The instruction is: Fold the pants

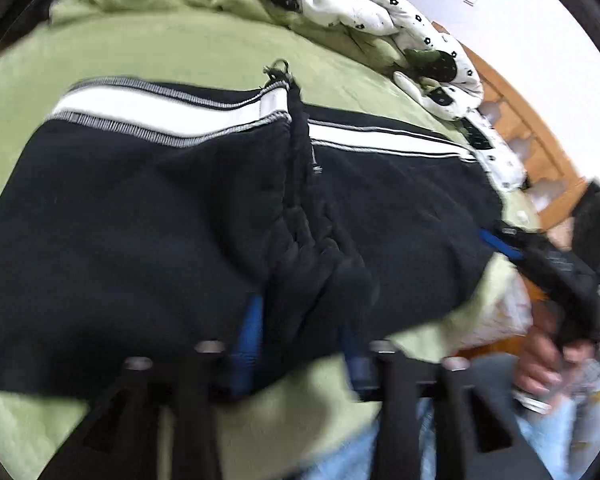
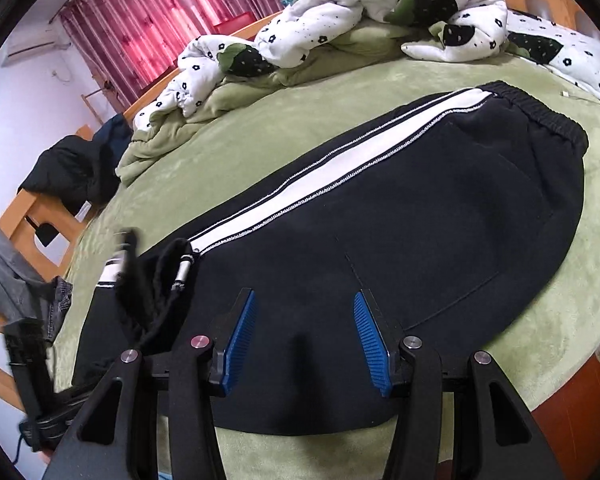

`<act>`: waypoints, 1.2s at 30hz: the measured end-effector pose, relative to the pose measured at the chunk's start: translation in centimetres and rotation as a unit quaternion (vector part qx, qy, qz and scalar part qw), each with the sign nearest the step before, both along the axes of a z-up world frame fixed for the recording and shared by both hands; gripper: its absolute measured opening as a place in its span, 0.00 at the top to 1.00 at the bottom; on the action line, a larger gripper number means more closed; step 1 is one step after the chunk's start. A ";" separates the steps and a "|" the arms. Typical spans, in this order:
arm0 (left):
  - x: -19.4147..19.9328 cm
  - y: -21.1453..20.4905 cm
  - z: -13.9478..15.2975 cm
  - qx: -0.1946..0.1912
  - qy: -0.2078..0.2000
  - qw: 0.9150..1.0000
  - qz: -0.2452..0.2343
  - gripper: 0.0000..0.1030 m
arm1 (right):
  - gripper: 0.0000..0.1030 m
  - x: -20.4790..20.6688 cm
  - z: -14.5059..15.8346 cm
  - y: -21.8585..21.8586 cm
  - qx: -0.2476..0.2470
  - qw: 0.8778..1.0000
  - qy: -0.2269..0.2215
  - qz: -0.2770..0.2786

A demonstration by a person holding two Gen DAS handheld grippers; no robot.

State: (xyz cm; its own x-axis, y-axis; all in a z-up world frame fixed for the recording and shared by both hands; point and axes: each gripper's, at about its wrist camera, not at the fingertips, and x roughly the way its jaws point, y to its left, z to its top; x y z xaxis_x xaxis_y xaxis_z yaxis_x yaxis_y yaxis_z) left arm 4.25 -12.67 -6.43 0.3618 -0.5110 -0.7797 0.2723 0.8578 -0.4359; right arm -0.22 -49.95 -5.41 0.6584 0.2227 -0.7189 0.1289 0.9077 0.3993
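Observation:
Black pants (image 2: 420, 216) with a white side stripe lie on the green bed. In the left wrist view the pants (image 1: 140, 220) show a leg end doubled back over the rest. My left gripper (image 1: 304, 320) has its blue fingers (image 1: 250, 328) around a bunched fold of the black cloth. My right gripper (image 2: 304, 320) is open, its blue pads (image 2: 240, 340) just above the pants' near edge, holding nothing. The right gripper also shows in the left wrist view (image 1: 512, 240) at the pants' right end.
A white flowered quilt (image 2: 340, 12) and a green blanket (image 2: 236, 92) are heaped at the far side of the bed (image 2: 540, 280). Dark clothes (image 2: 72, 168) hang over the wooden bed frame at the left. Red curtains (image 2: 160, 8) are behind.

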 end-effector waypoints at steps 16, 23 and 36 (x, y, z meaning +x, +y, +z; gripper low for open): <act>-6.4 19.1 0.1 0.007 -0.009 0.979 0.204 0.34 | 0.51 0.9 1.6 15.1 -0.055 0.983 -0.041 0.171; -6.7 21.9 -0.9 -0.050 0.005 0.974 0.222 0.34 | 0.55 2.8 0.9 21.3 -0.117 0.965 -0.033 0.231; -6.8 22.6 -0.6 -0.059 -0.004 0.971 0.230 0.34 | 0.92 4.1 -2.0 20.4 -0.105 0.966 0.010 0.234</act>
